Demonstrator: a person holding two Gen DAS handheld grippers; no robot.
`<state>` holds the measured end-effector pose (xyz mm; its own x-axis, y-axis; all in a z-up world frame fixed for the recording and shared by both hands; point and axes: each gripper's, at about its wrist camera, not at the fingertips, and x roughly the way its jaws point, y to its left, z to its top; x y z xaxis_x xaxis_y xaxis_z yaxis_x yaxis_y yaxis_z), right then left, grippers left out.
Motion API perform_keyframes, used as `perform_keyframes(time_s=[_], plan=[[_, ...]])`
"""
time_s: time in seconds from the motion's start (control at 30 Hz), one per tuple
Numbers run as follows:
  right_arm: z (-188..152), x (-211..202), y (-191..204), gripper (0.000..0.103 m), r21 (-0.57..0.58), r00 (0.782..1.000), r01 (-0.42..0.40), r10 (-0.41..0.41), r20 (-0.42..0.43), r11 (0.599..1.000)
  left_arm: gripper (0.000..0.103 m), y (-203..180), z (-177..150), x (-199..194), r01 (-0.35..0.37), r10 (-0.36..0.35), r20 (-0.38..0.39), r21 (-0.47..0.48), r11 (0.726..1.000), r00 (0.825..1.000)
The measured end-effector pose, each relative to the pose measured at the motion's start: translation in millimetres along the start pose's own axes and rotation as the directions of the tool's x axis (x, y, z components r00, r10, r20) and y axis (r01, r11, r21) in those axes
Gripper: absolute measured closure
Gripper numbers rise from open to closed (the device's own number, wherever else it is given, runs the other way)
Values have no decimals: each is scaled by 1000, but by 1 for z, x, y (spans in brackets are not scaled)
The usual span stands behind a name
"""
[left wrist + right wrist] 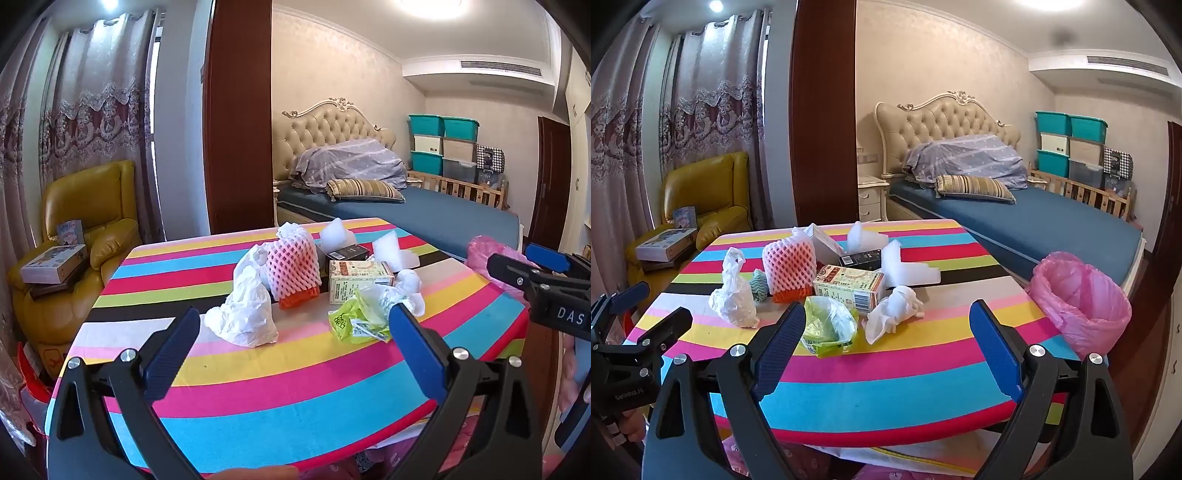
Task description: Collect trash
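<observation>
Trash lies in a heap on the striped table (pixel 258 369) (pixel 905 373): a white plastic bag (pixel 243 314) (pixel 733 299), a pink foam fruit net (pixel 293 267) (pixel 788 267), a printed carton (pixel 360 280) (pixel 849 286), a black box (pixel 349 253) (pixel 860 258), a green wrapper (pixel 354 319) (pixel 827 325), crumpled white tissue (pixel 894 312) and white foam pieces (pixel 393 249) (pixel 908 269). A bin lined with a pink bag (pixel 1082 299) (pixel 491 251) stands at the table's right side. My left gripper (pixel 295 343) and right gripper (pixel 886 339) both hover open over the near edge, holding nothing.
A yellow armchair (pixel 85 229) with boxes on it stands left of the table. Behind the table are a dark wooden post (pixel 238 110) and a bed with a blue mattress (pixel 1034 225). Stacked storage bins (pixel 1071 144) fill the far corner.
</observation>
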<state>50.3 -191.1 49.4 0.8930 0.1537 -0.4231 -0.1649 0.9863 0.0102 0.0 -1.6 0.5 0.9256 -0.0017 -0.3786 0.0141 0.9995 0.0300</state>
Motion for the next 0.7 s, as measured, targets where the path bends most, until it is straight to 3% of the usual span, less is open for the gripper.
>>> perform_keyframes(time_s=[0.7], plan=[[-1, 4, -5, 18, 15, 1000, -4, 4, -13, 1000, 4, 2, -4, 3, 0, 0, -4, -9, 1000, 1000]])
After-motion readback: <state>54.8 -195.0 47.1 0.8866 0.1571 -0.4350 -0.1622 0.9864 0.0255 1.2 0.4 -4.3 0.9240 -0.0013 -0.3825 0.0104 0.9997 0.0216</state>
